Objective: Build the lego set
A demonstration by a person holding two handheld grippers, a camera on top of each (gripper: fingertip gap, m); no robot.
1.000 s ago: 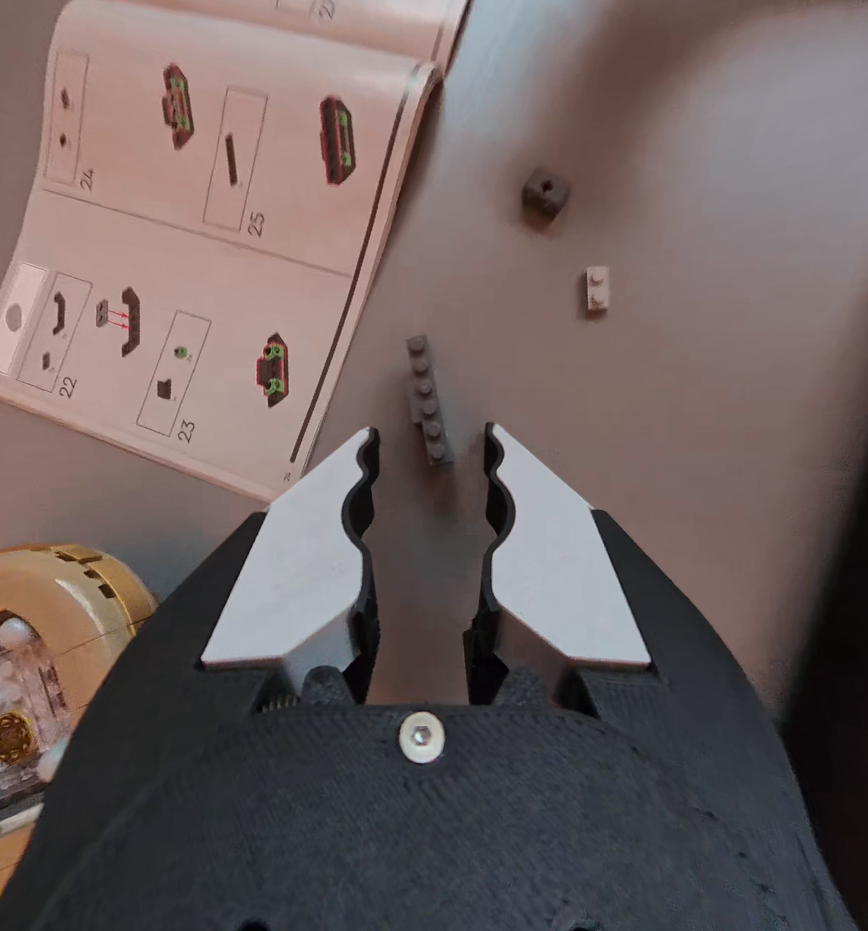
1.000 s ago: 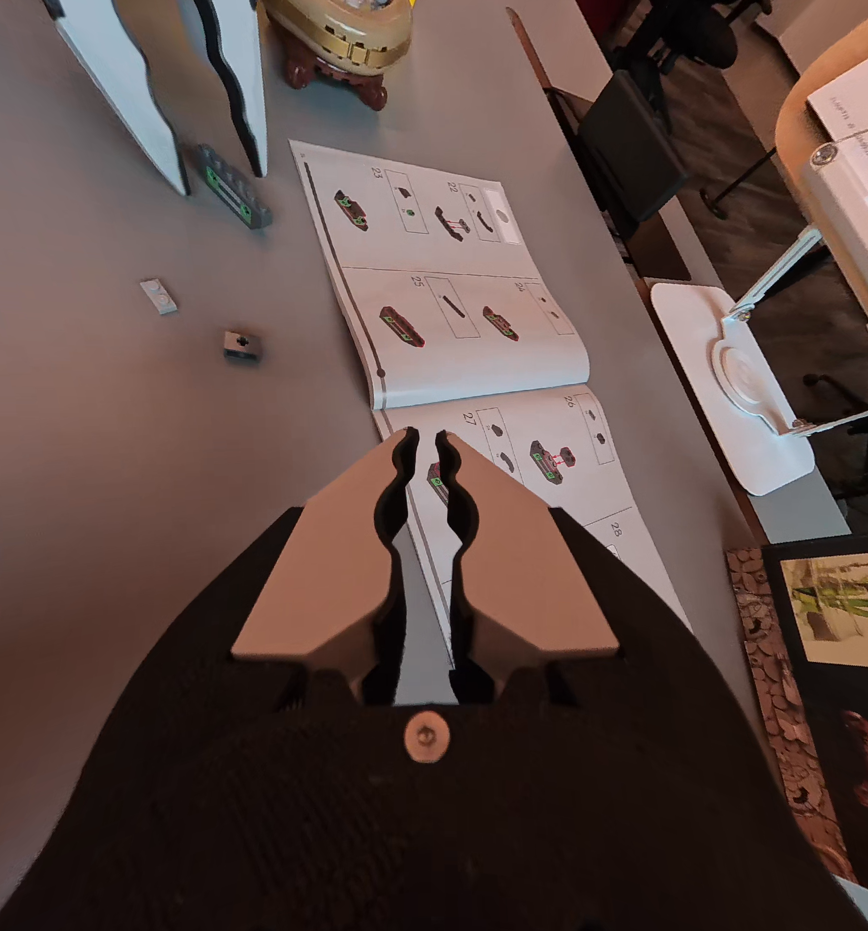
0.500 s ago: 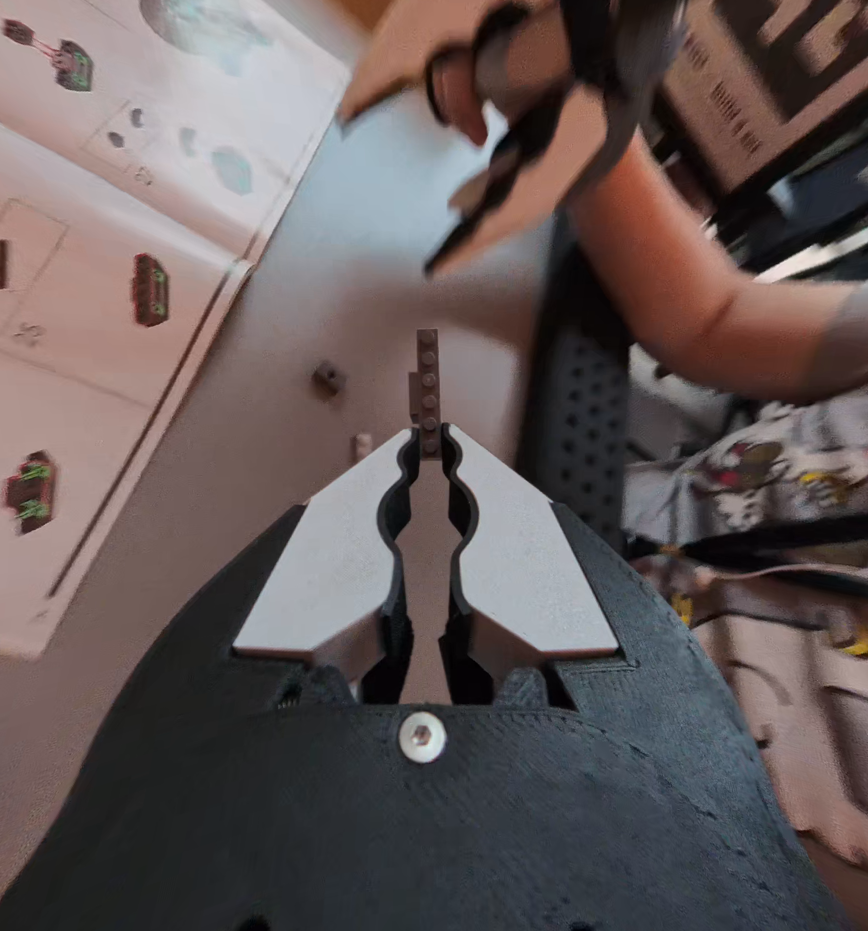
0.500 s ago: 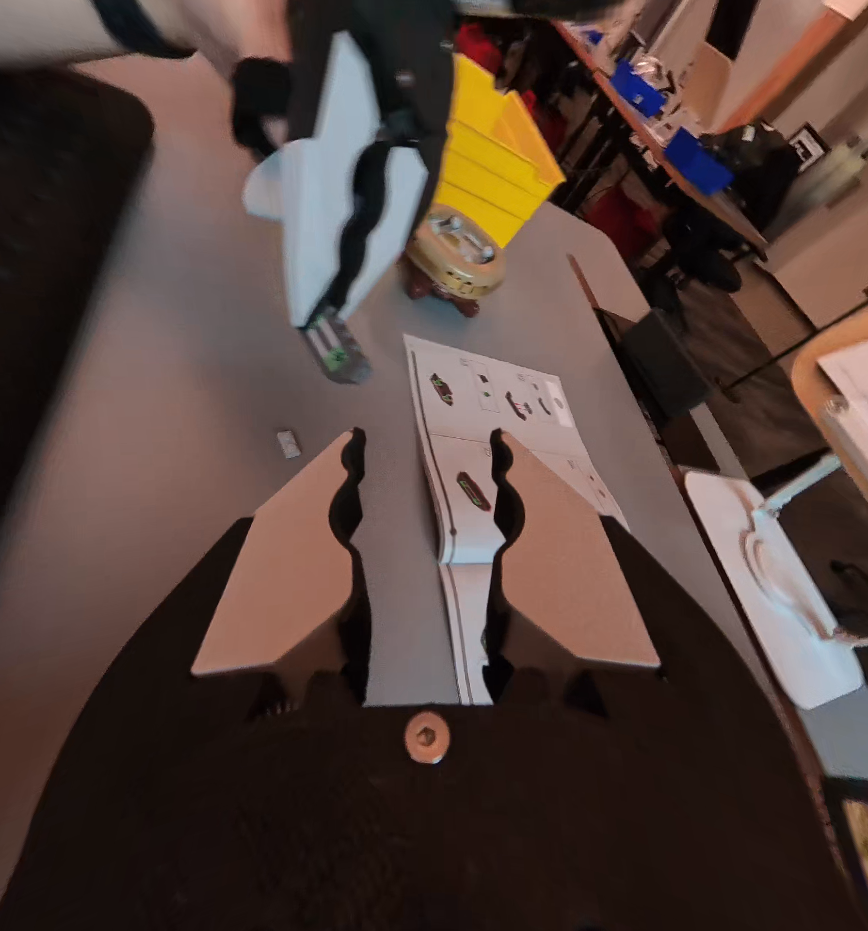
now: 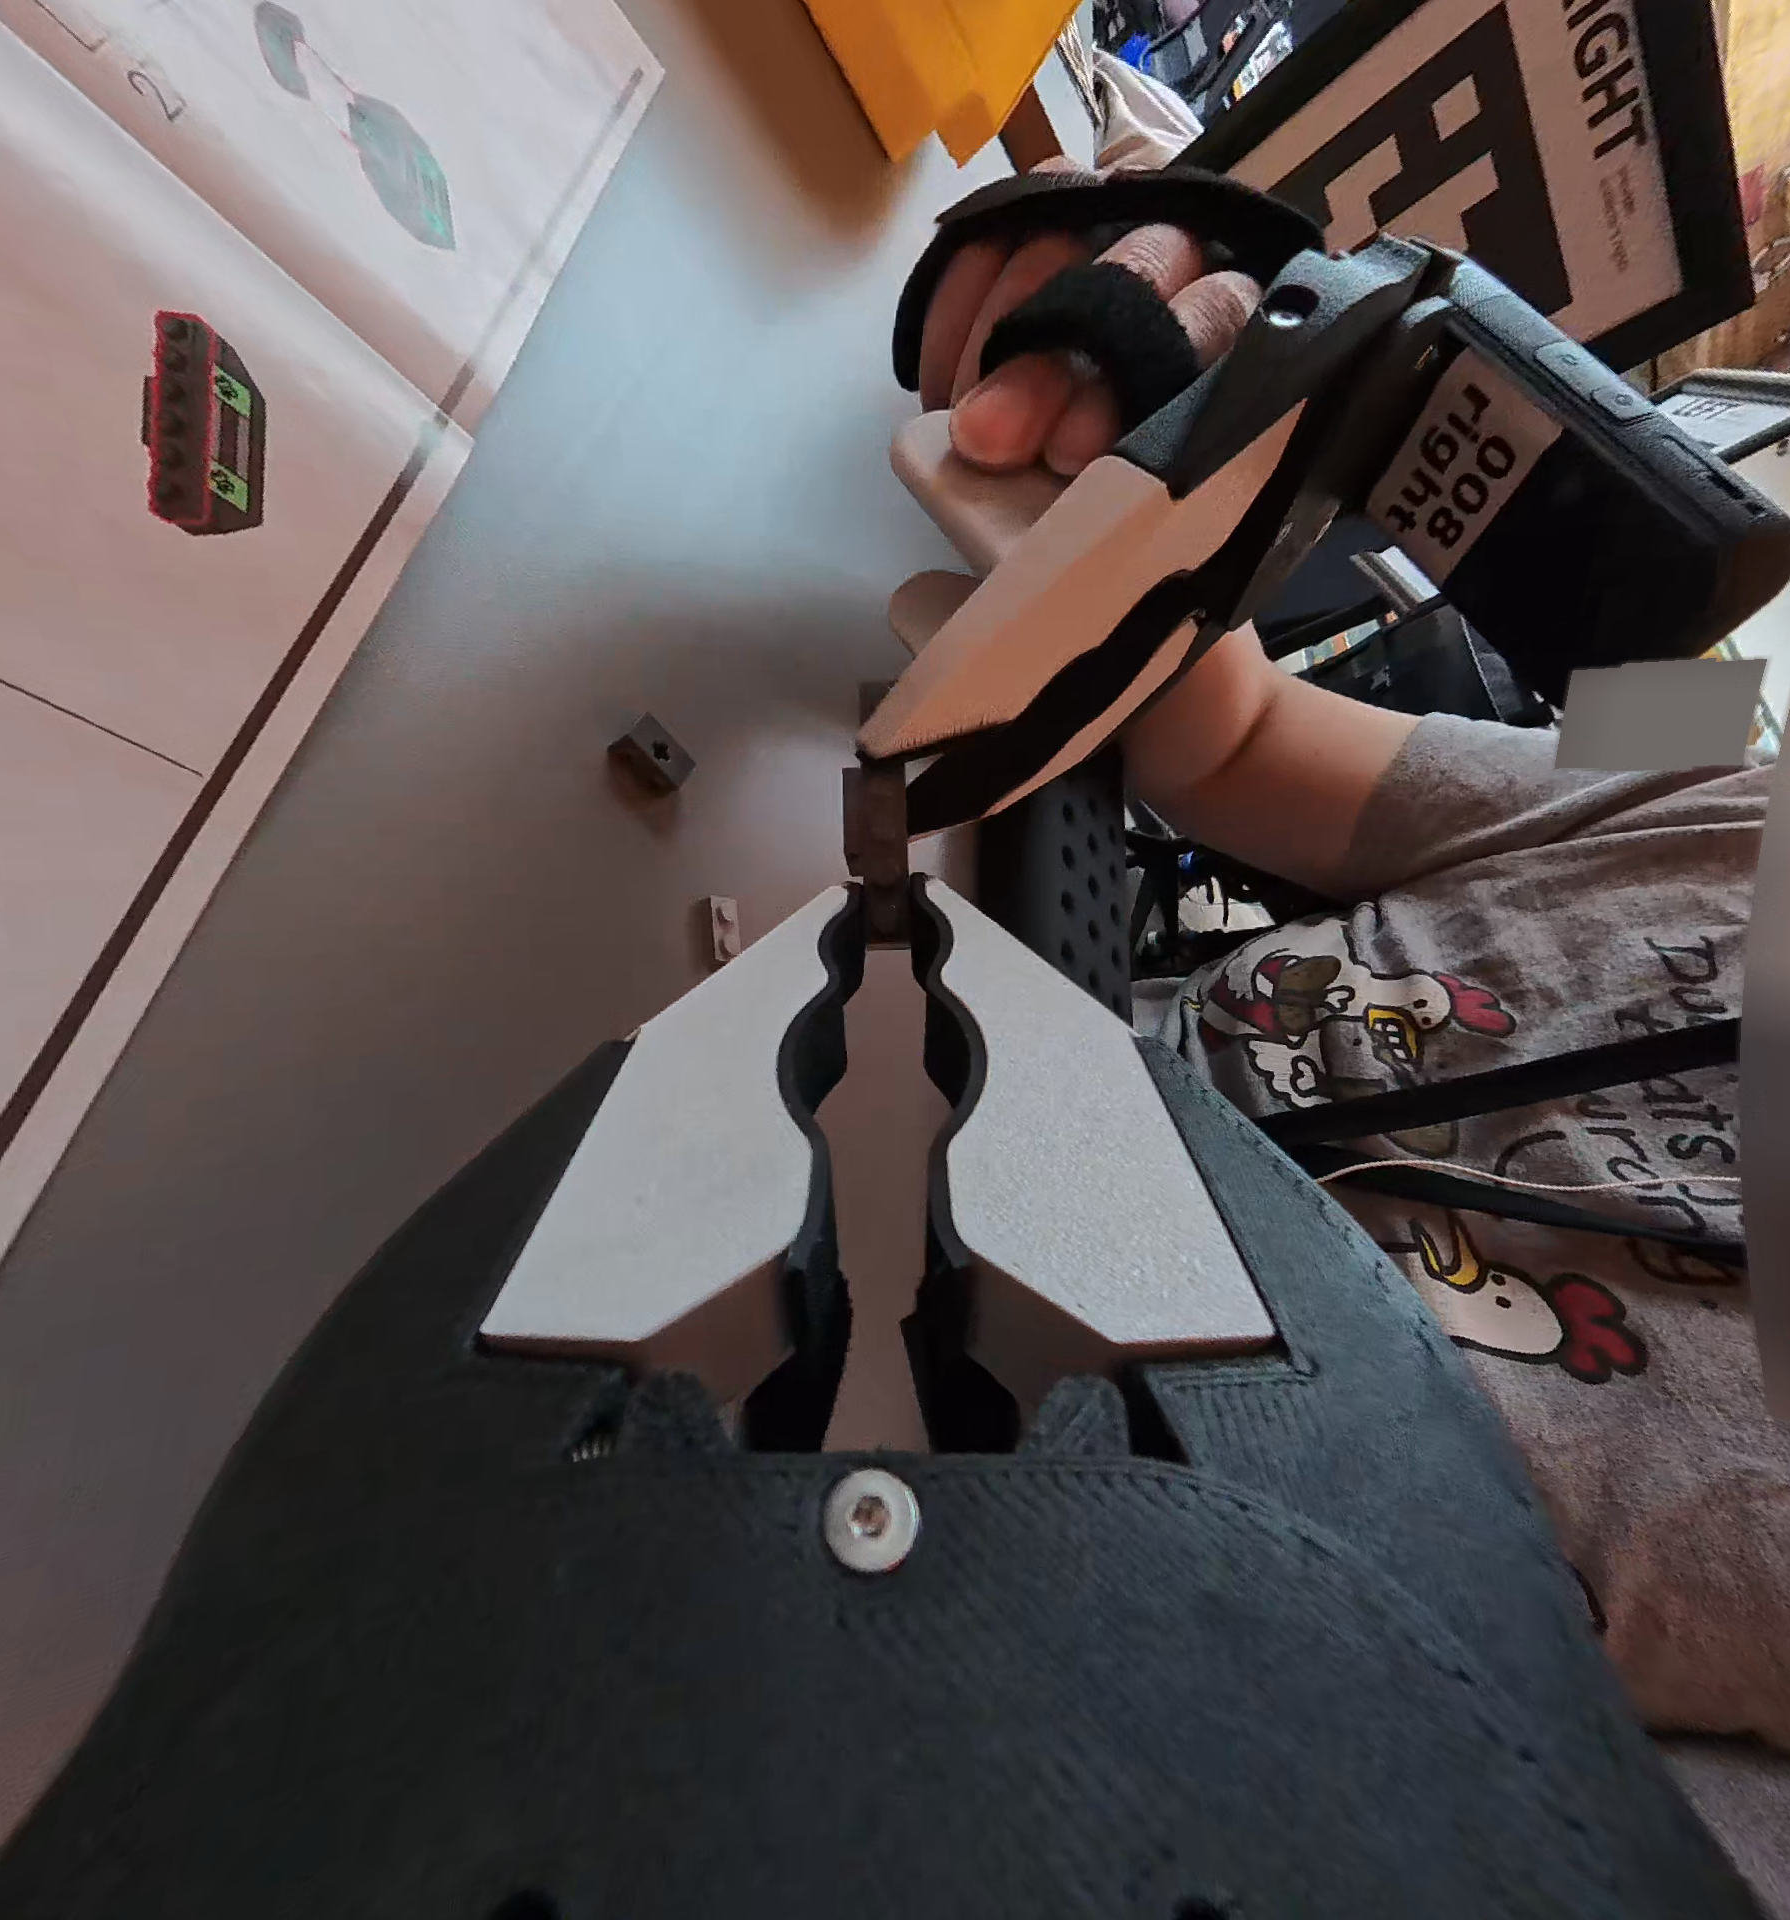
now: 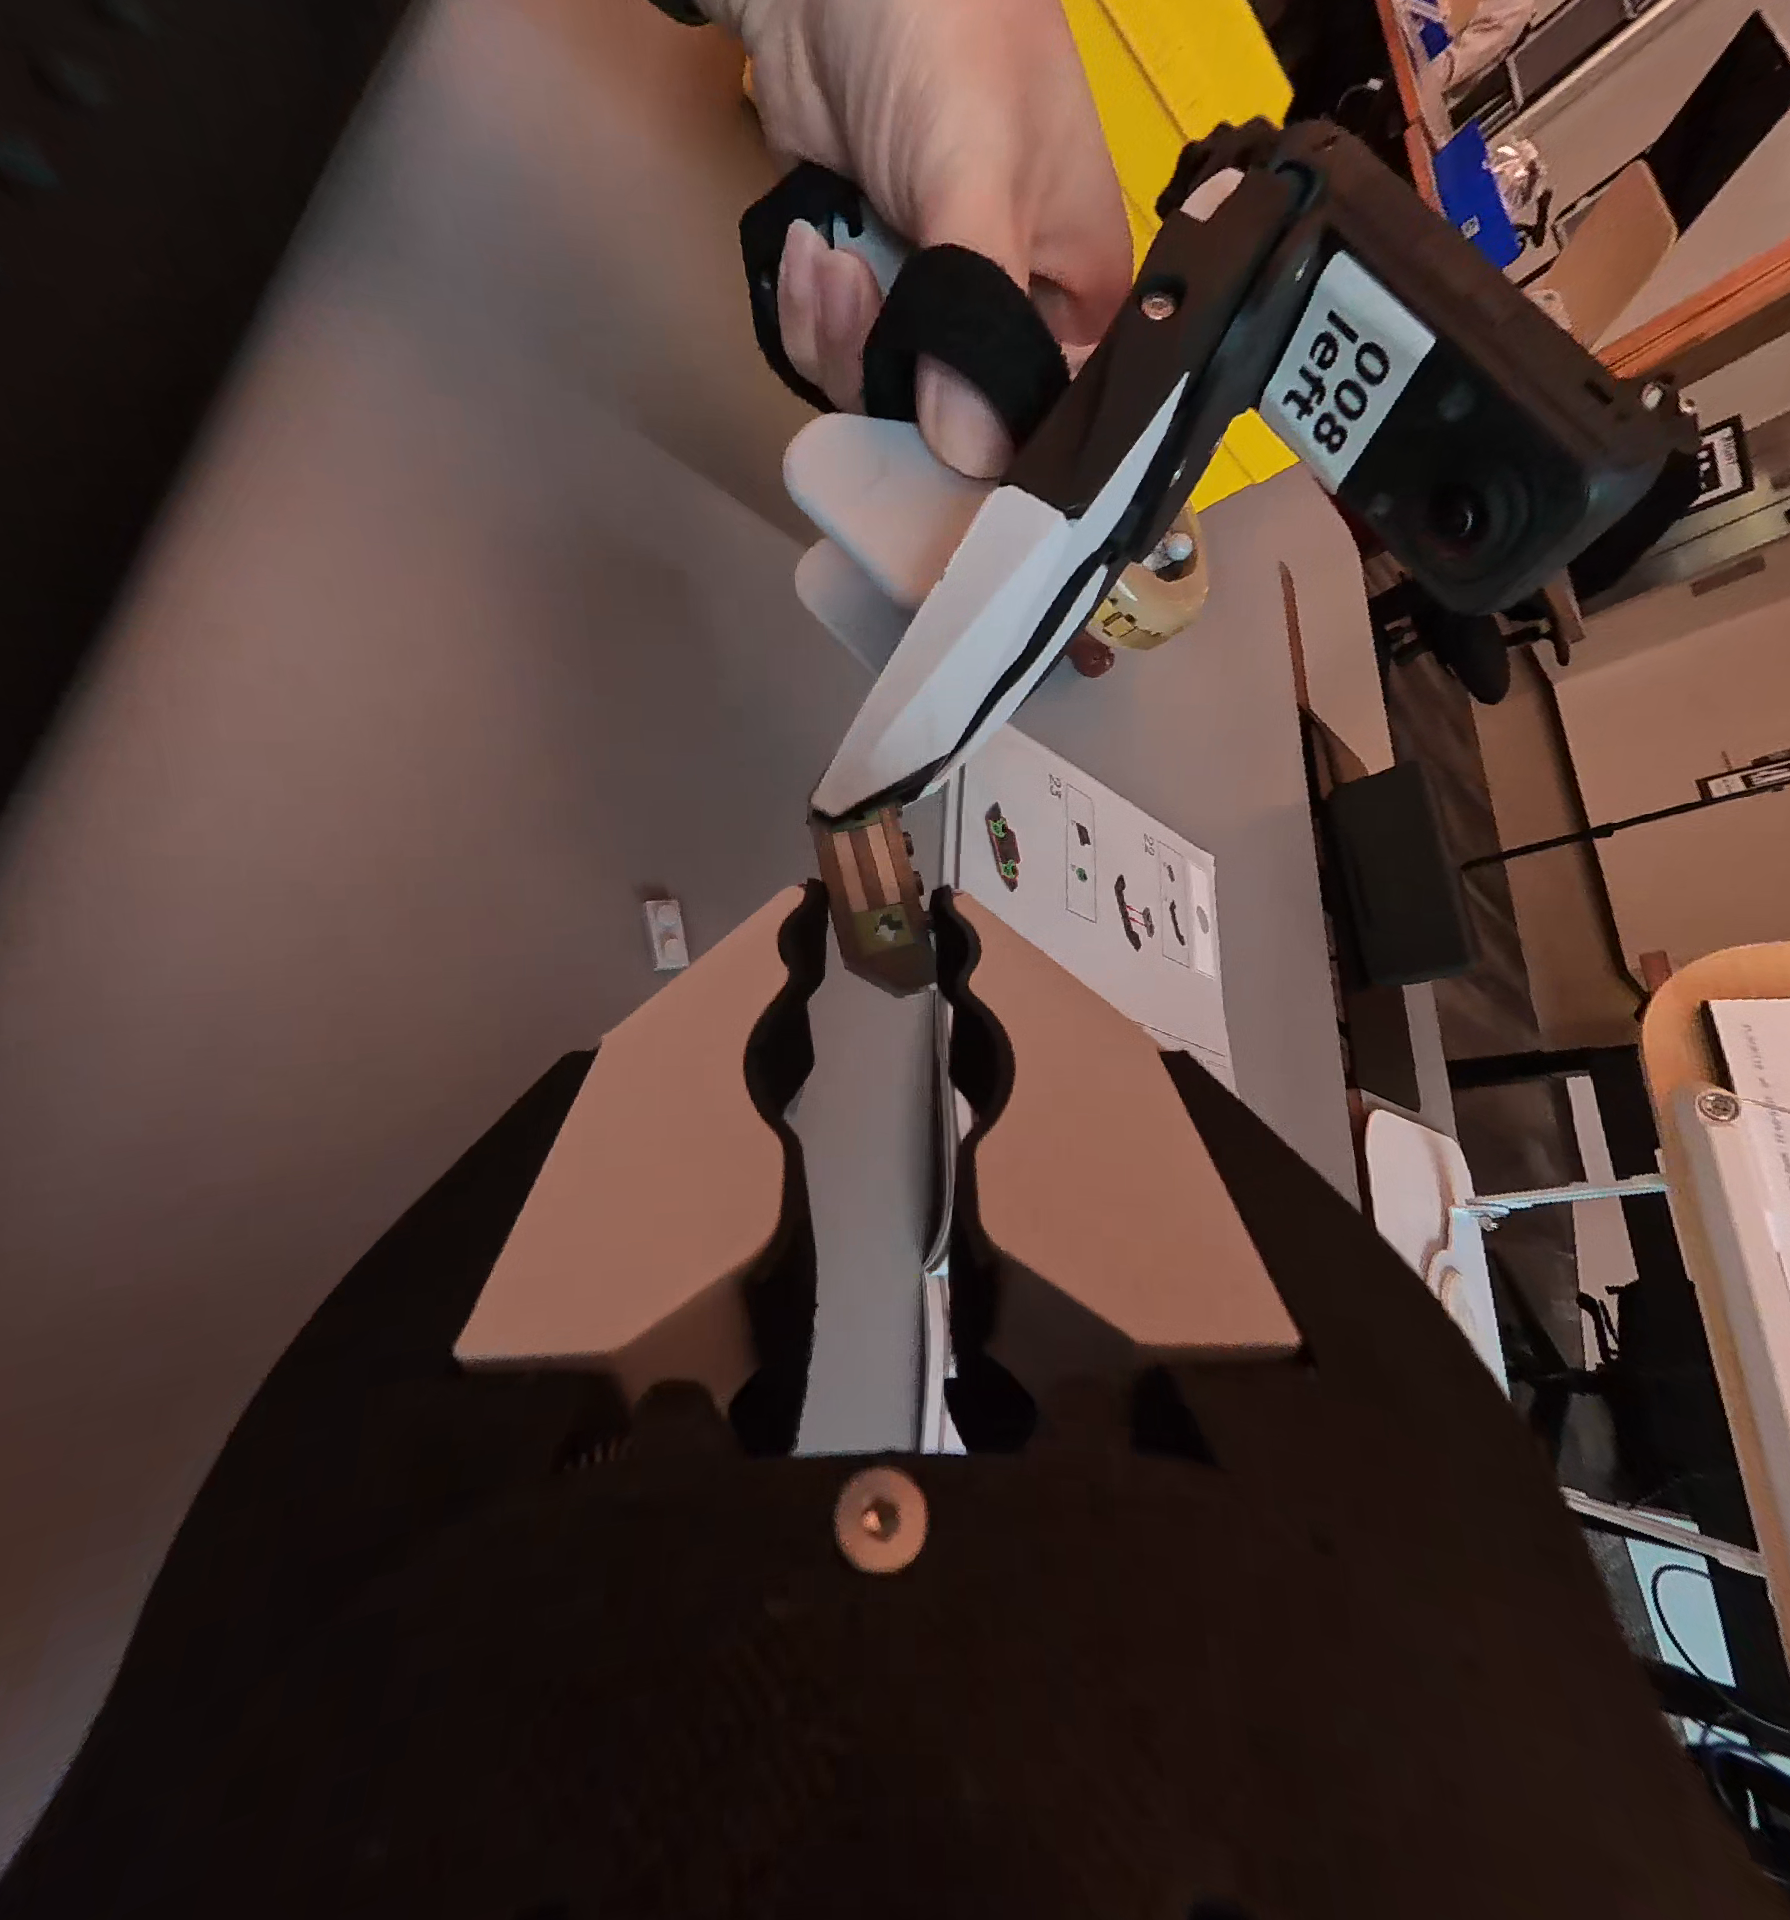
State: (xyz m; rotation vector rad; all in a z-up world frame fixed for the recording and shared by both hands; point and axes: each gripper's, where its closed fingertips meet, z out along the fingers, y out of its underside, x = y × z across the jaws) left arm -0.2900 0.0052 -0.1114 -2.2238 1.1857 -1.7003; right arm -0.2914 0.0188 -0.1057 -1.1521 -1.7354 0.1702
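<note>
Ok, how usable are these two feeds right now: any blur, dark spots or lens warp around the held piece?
Left wrist view: the brick assembly is sharp but backlit and dark in the left gripper; wide-angle warp bends the booklet. Right wrist view: the right gripper body is nearly black in shadow, the piece's striped face is readable, and the table's near-left edge is smeared.

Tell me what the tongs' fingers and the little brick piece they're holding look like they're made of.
Left tongs: fingers look like pale grey plastic, probably printed, with a fine grainy matte surface; the black wavy inner edge may be rubber. The brick piece, clamped at the tips, looks like moulded hard plastic, dark with studs; the right wrist view shows stripes and a green patch.
</note>
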